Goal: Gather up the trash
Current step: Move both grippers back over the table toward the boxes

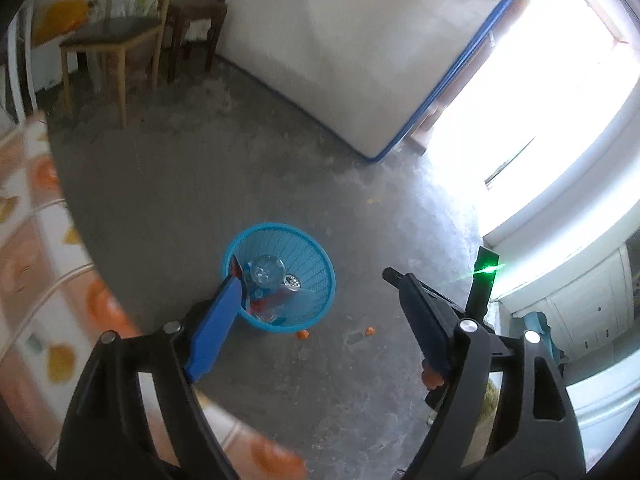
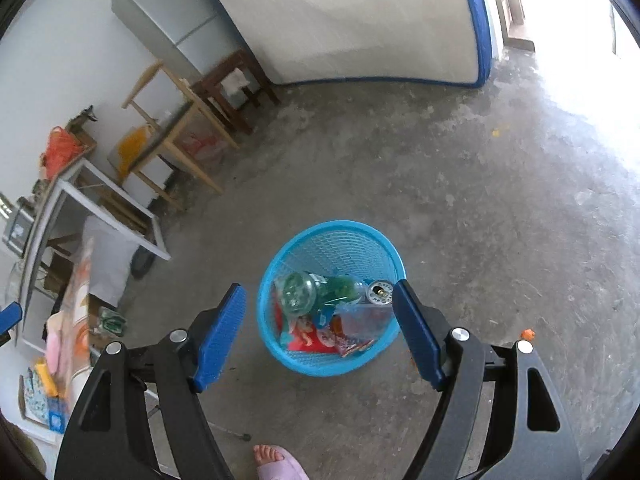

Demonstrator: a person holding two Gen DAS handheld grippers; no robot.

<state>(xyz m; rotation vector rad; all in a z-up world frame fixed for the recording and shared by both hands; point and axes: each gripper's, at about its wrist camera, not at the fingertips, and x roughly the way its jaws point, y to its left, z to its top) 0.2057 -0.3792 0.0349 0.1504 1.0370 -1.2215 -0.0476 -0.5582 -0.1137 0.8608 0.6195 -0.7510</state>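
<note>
A blue mesh trash basket (image 1: 308, 248) (image 2: 320, 236) stands on the concrete floor. It holds a clear plastic bottle (image 1: 264, 270), a greenish bottle (image 2: 316, 290), a can (image 2: 380, 292) and red snack wrappers (image 2: 320, 338). My left gripper (image 1: 312, 276) is open and empty, above the floor, with its left finger over the basket's rim. My right gripper (image 2: 320, 304) is open and empty, right above the basket. Small orange scraps (image 1: 303, 334) lie on the floor beside the basket; one also shows in the right wrist view (image 2: 527, 333).
A table with an orange-patterned cloth (image 1: 28, 248) is at the left. Wooden chairs (image 1: 116, 36) and a stool (image 2: 232, 80) stand by the white partition (image 2: 360, 20). A person's foot in a pink slipper (image 2: 276, 464) is near. A cluttered shelf (image 2: 60, 240) is at the left.
</note>
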